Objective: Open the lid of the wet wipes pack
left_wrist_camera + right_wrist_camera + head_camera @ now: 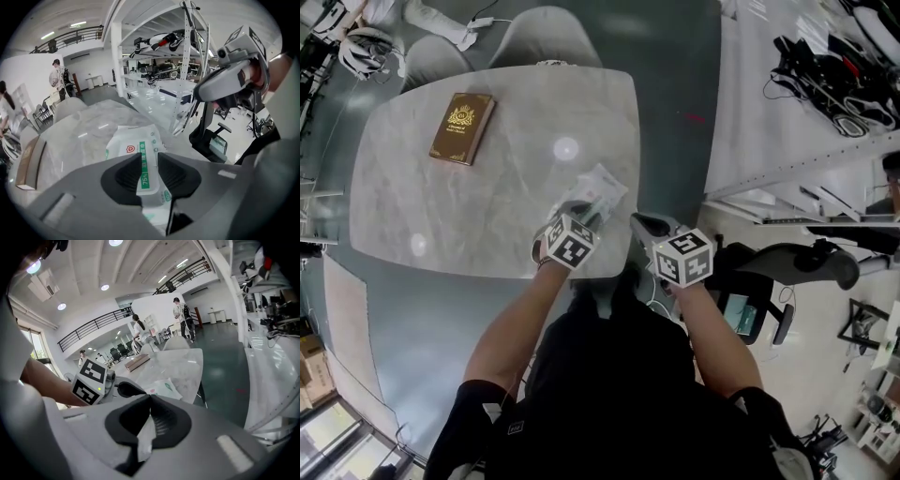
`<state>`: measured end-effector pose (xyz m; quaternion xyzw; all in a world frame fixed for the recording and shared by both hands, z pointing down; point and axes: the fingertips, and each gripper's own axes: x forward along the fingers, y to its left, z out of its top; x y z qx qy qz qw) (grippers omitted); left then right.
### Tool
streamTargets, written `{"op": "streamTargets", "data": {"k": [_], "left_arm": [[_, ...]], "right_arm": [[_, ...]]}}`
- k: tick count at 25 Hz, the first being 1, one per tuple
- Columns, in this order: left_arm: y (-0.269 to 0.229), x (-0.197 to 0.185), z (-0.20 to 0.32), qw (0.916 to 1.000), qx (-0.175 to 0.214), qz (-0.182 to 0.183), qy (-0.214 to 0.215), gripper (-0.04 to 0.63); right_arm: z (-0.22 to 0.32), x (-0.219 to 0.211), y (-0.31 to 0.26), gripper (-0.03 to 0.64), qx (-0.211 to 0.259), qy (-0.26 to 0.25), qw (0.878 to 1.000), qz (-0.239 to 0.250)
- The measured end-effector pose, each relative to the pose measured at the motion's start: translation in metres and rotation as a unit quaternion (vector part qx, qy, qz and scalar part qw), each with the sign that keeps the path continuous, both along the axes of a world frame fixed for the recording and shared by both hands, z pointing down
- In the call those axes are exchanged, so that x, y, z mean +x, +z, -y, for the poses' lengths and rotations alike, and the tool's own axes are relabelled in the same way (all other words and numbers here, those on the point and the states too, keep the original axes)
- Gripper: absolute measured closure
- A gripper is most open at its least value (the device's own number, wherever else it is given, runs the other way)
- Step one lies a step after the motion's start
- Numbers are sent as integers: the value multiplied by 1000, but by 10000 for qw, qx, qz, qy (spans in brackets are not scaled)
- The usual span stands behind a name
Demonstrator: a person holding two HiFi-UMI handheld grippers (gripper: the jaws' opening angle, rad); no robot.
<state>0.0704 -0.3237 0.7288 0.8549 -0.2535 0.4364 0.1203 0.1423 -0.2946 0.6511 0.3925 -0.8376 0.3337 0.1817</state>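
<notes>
We see the pale marbled surface point(487, 211) broadly bare in mid-frame; only the brown gold-stamped book point(462, 127) at upper left and the white green-striped wipes pack point(602, 187) at lower right obstruct.

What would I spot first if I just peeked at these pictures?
Probably the black-and-white marker cubes on the left gripper and right gripper, by the near edge of the pale marble table. The left gripper's jaws stand open over a white-and-green wet wipes pack, and a brown book lies at the table's far left.
</notes>
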Motion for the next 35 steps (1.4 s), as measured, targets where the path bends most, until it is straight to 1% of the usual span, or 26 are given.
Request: {"op": "streamTargets", "data": {"k": [1, 8, 12, 14, 16, 20, 24, 29, 35], "left_arm": [[1, 0, 0, 10000, 37, 73, 17, 485], [6, 3, -1, 9985, 169, 483, 205, 485], [10, 6, -2, 9955, 285, 833, 360, 485], [15, 7, -2, 9936, 271, 1026, 396, 485], [19, 7, -2, 9925, 151, 1162, 356, 485], [18, 8, 1, 9920, -80, 1224, 306, 489], [15, 9, -1, 9917, -207, 1227, 335, 491], [8, 11, -5, 9917, -226, 1179, 466, 539], [-9, 6, -2, 9924, -112, 1129, 483, 560]], "right_arm": [[-3, 3, 1, 615, -22, 29, 10000, 5], [-14, 17, 4, 615, -32, 185, 9998, 51], [-12, 18, 0, 615, 53, 173, 9998, 62], [-11, 17, -1, 615, 82, 173, 9998, 86], [-12, 17, 0, 615, 85, 186, 9997, 108], [-20, 21, 6, 615, 17, 223, 9996, 146], [-28, 24, 8, 615, -41, 245, 9995, 171], [-30, 27, 2, 615, -11, 212, 9997, 134], [-30, 25, -6, 615, 58, 157, 9998, 98]]}}
